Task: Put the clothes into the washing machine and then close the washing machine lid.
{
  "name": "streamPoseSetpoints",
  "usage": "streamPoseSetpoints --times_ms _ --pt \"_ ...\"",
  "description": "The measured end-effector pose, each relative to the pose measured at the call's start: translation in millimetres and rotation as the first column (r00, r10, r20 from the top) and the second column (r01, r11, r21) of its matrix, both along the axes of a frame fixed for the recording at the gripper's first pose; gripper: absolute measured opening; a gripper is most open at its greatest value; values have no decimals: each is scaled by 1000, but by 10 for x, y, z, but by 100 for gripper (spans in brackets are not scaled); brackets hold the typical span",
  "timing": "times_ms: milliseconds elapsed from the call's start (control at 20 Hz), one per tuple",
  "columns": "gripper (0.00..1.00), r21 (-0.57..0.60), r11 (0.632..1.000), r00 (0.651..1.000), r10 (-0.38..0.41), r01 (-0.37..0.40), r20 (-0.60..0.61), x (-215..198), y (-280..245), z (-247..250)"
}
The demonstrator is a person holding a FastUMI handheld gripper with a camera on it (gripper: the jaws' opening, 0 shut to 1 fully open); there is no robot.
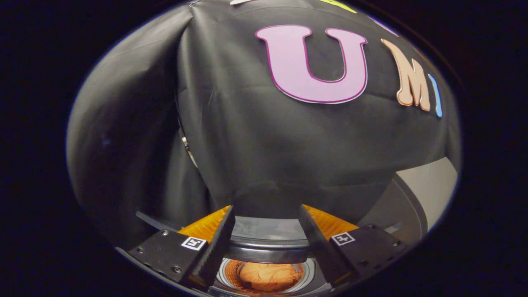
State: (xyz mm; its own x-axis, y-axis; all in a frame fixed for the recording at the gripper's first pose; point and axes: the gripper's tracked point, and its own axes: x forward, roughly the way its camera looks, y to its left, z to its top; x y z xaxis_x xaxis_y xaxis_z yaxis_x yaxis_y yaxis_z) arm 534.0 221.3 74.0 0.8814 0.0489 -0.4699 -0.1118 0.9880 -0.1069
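black cloth (288, 144): draped booth wall, creased, rising beyond the fingers from about 9 o'clock round to 3 o'clock of the scene.
gripper (267, 241): seen from its own camera; two fingers (214, 247) reach forward at about 6 o'clock, one to the 7 o'clock side and one to the 5 o'clock side, each mounted on a dark block with a small square marker.
jaw state: apart, with a wide gap between the fingers; nothing is pressed between them.
washing machine (268, 251): directly below and ahead of the fingers; its dark round rim crosses the gap between them, and the drum opening lies under the gap at 6 o'clock.
lid (264, 227): a grey translucent panel stands at the 12 o'clock side of the rim, between the fingertips; its exact angle cannot be told.
orange surface (206, 227): ribbed, amber-coloured part of the machine's top, showing just outside each finger at about 10 o'clock and 2 o'clock of the opening.
clothes (266, 277): a crumpled orange-pink bundle lying inside the drum, below the gap between the fingers, apart from both.
pale wall (433, 185): light panel at about 4 o'clock, beside the cloth's hem.
curved grey band (404, 210): near the pale wall at 4 o'clock; what it belongs to cannot be told.
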Motion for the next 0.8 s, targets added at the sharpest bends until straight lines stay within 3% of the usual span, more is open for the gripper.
streamPoseSetpoints --times_ms 800 --pt "95 -4 1000 999 27 -27 43 10 -43 -11"
